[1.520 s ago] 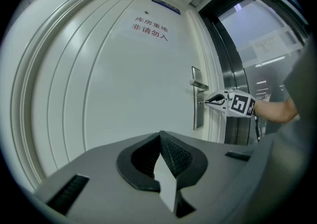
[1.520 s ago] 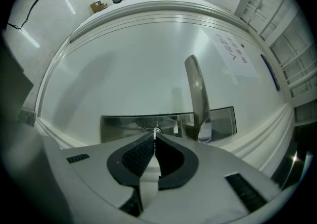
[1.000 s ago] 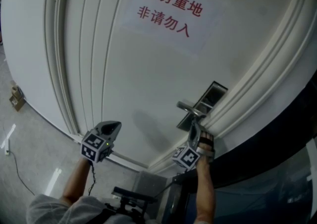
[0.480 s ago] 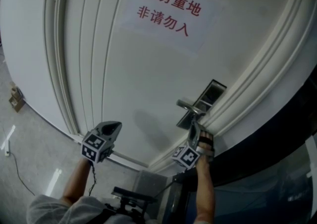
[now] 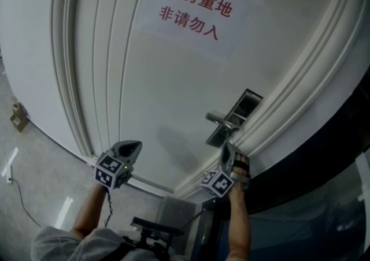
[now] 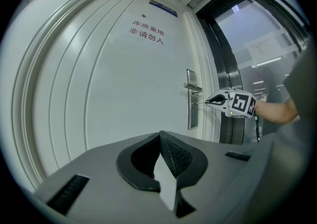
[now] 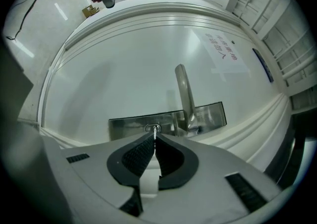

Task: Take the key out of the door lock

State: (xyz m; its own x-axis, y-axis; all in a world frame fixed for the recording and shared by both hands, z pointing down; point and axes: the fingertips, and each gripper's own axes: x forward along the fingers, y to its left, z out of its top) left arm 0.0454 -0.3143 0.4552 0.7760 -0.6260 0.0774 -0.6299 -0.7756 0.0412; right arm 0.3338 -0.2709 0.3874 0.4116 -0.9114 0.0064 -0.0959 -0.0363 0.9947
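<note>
Head view, door: the white door carries a paper sign. The lock plate and lever handle sit near its right edge.
Head view, grippers: the right gripper noses up to the lower end of the plate. The left gripper hangs well apart, down to the left.
Left gripper view, claw: the jaws are pressed together with nothing between them.
Left gripper view, key: the key is a thin sliver between the right gripper's tip and the plate.
Right gripper view, claw: the jaws are pinched tight on the key's head. Its blade sits in the keyhole, so it is not out yet.
Risk, binding: a pull off the keyhole's axis could jam or bend the blade.
Risk, slip: only the tips hold the thin metal, so a jerk may pull the pads off it.
Risk, handle: the lever is just beside the jaws and could be knocked.
</note>
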